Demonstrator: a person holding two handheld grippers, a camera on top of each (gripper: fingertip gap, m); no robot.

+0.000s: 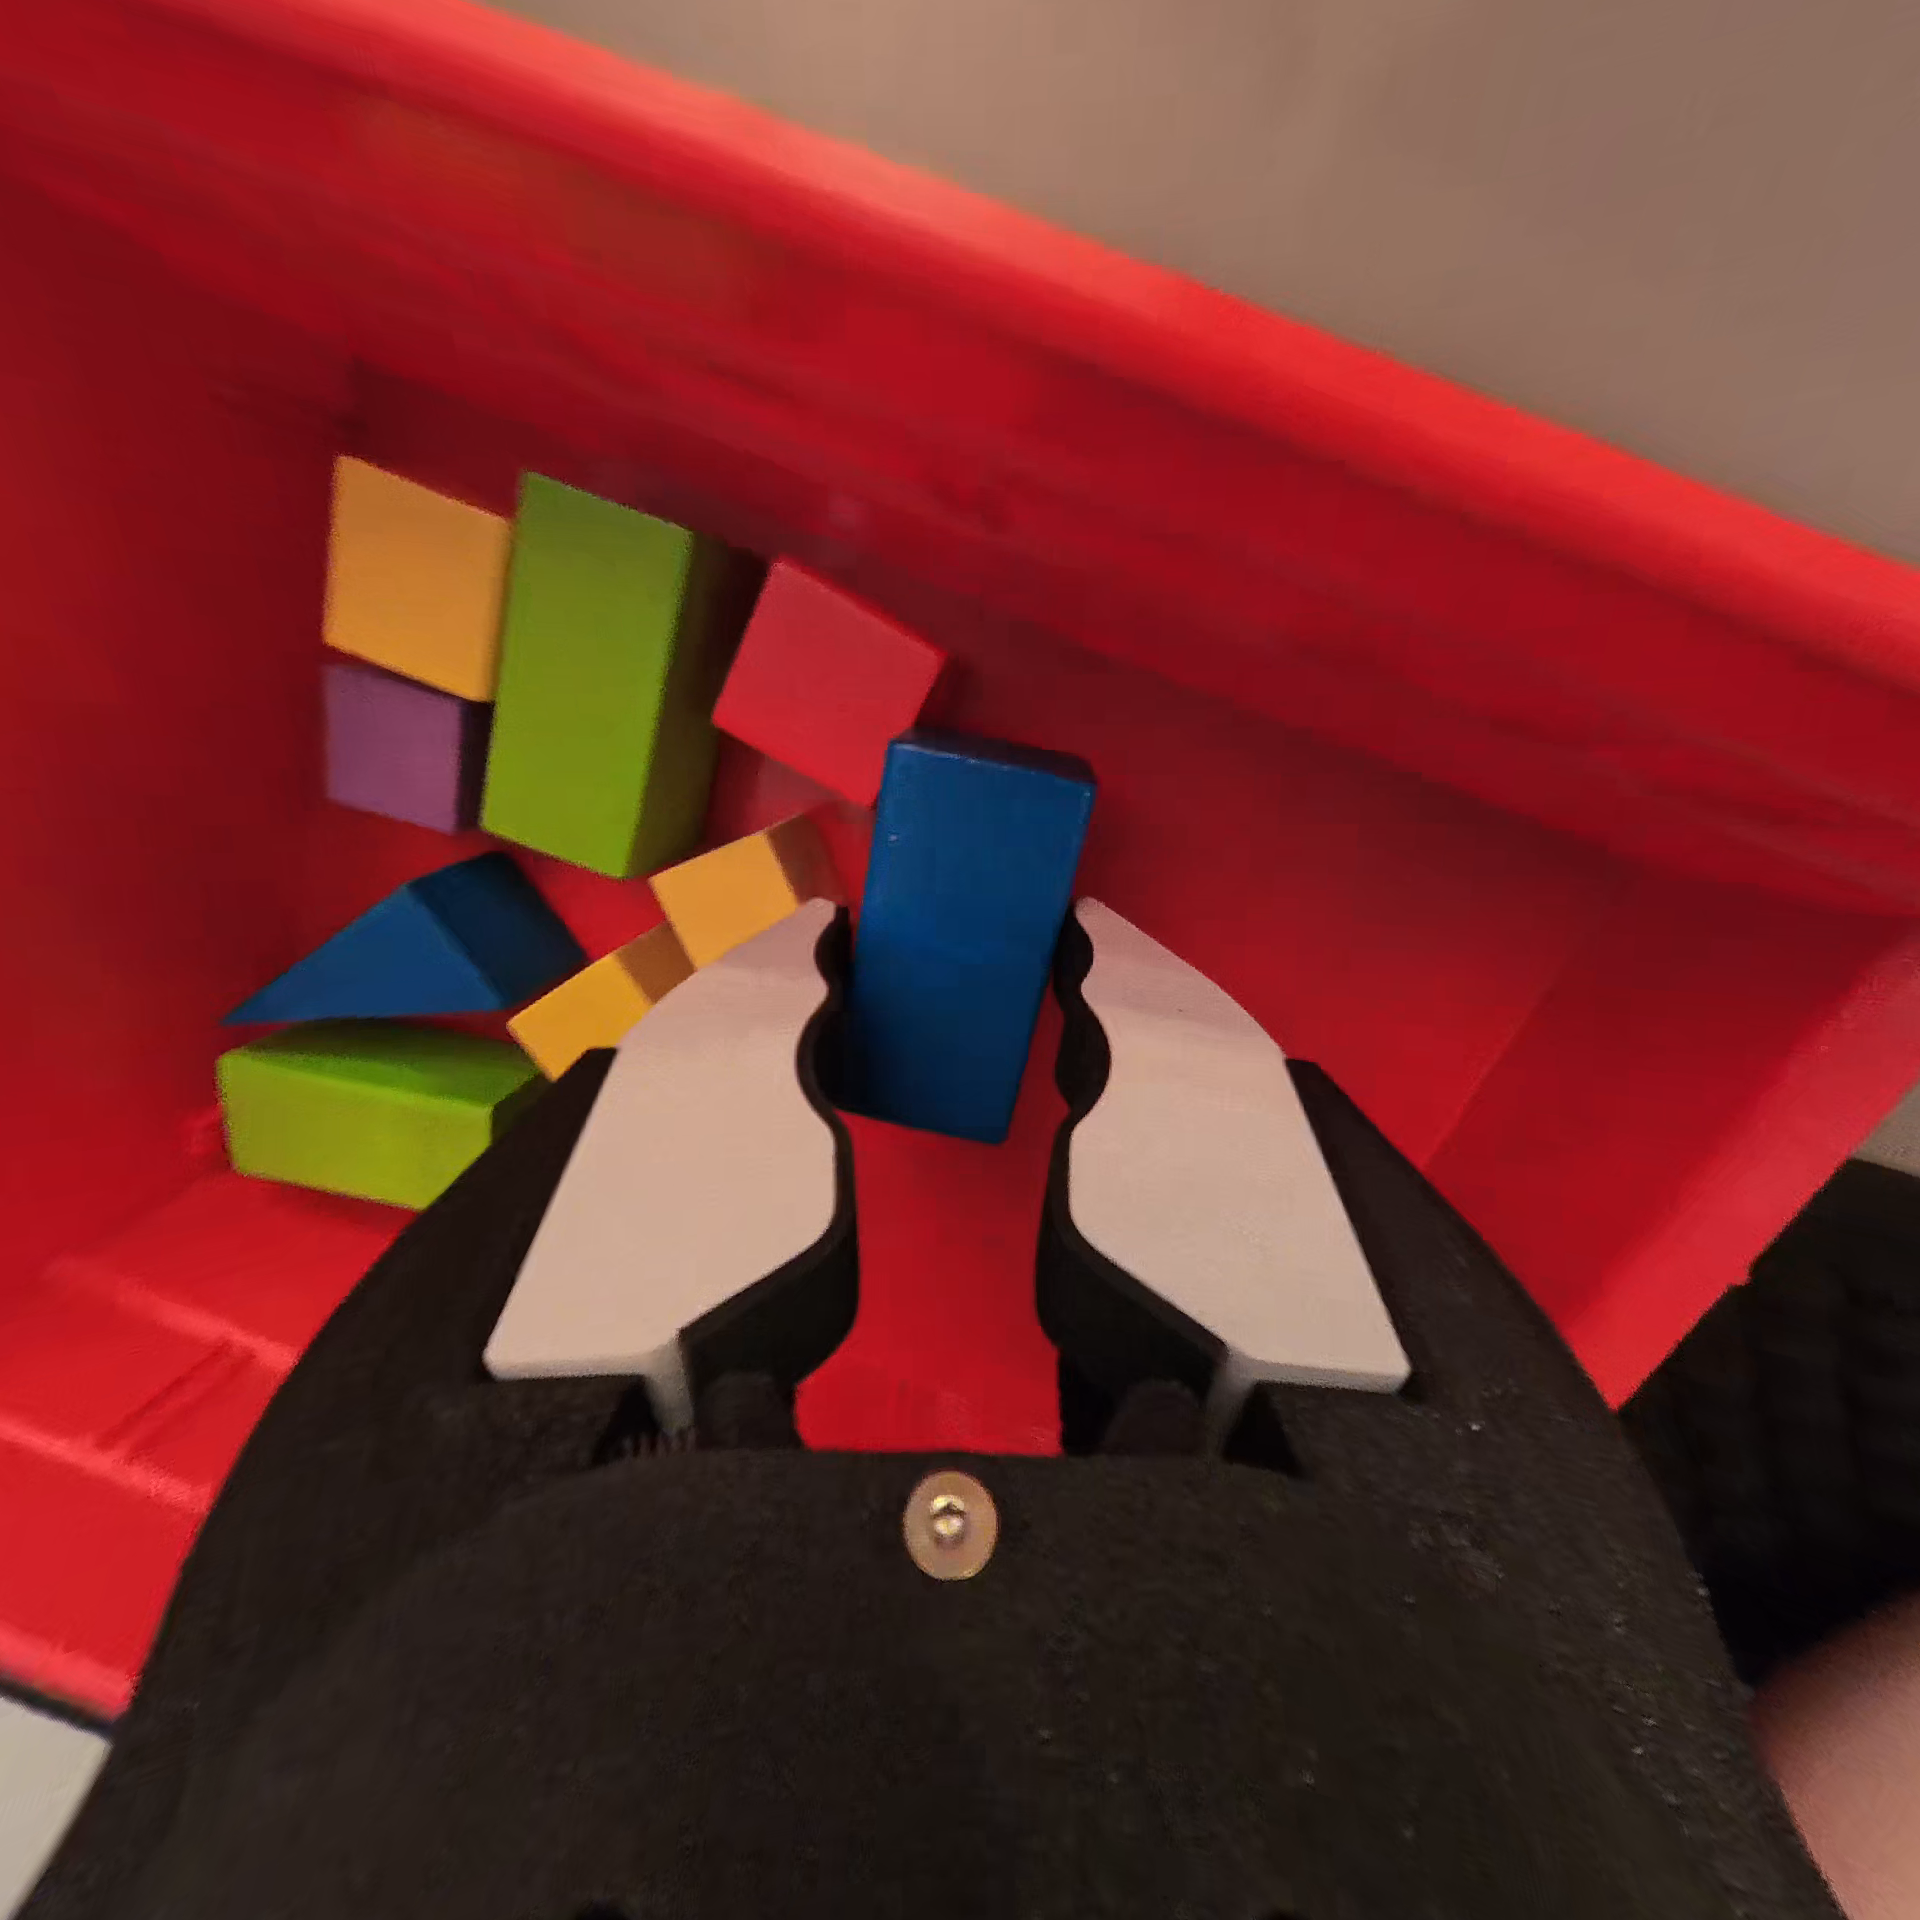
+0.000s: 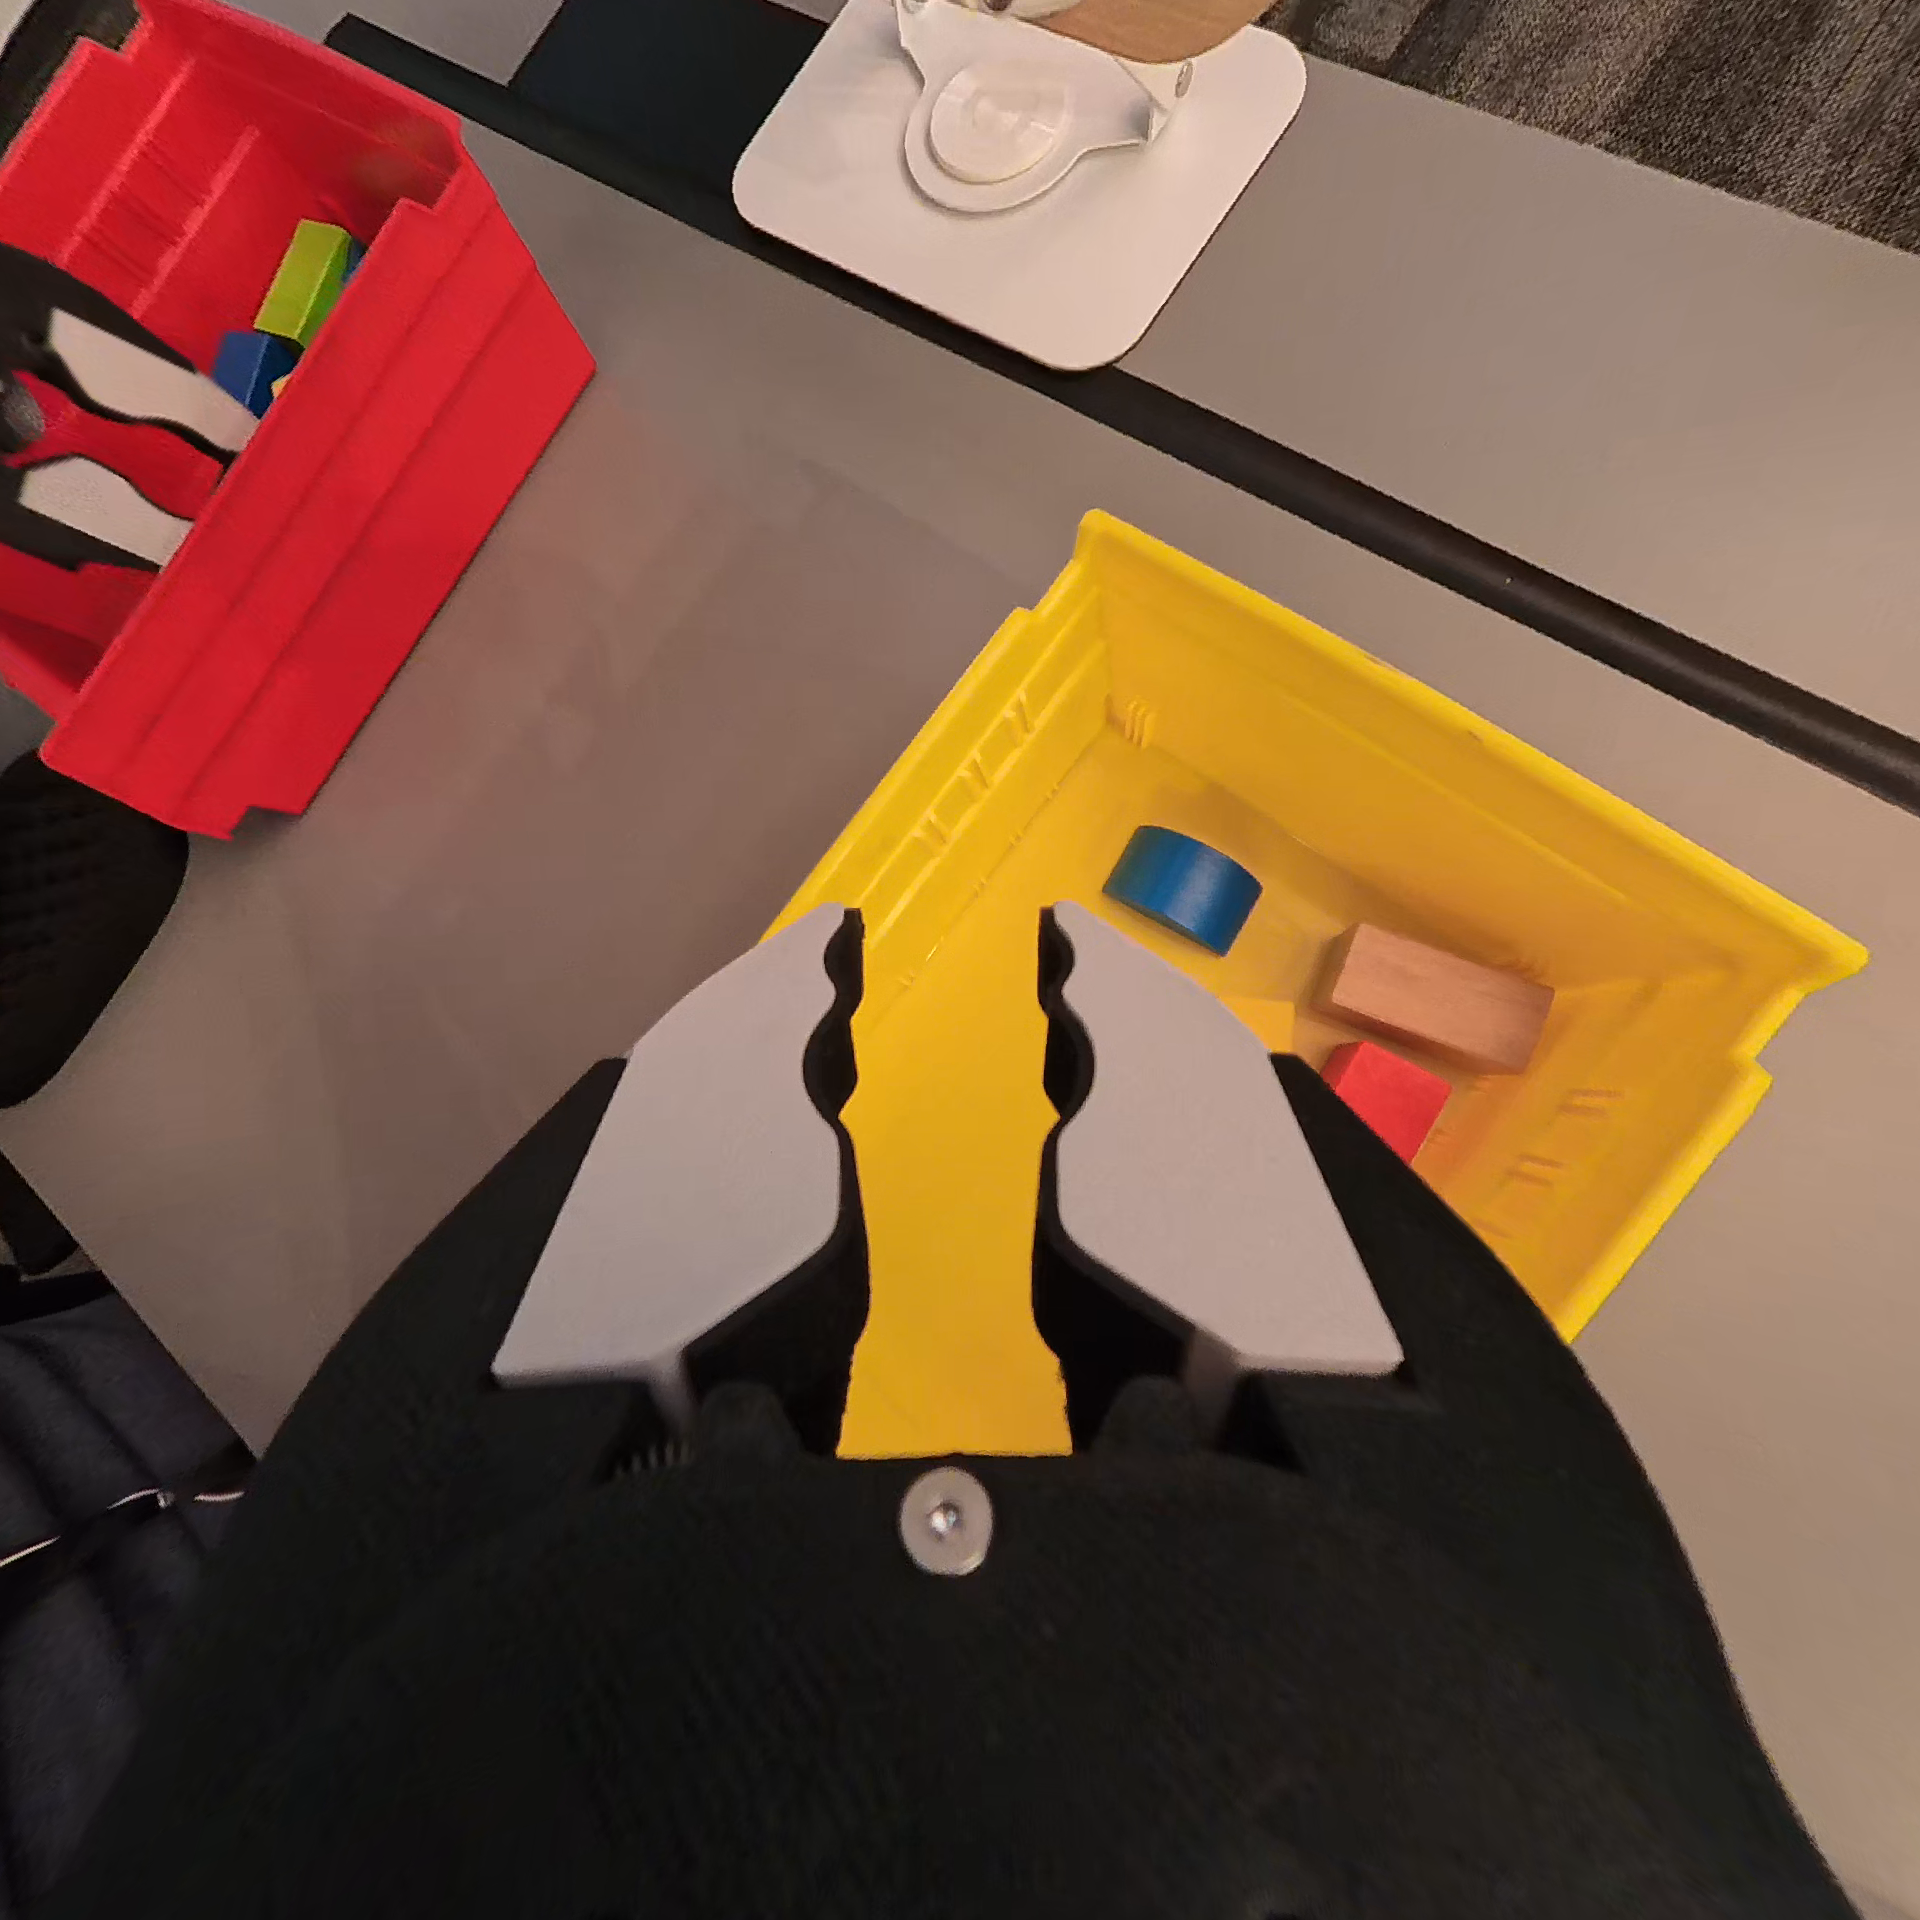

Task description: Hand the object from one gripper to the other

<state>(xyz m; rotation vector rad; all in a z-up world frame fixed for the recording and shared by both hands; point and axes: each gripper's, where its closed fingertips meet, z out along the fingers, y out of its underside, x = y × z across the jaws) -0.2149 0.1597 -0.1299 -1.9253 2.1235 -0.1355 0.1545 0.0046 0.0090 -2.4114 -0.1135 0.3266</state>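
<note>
Grey desk (image 2: 623, 727), white square base (image 2: 1039, 208) with possibly a lamp foot, dark fabric (image 2: 73, 935) at left.

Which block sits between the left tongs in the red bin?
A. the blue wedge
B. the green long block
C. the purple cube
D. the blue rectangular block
D: in the left wrist view the blue rectangular block stands between the fingers of the left tongs, inside the red bin.

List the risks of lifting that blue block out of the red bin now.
The left tongs straddle the blue rectangular block with slim gaps showing, so it may slip if lifted unclamped. The yellow block lies against the left finger and could get dragged. The right tongs wait open over the yellow bin, far from any handover.
</note>
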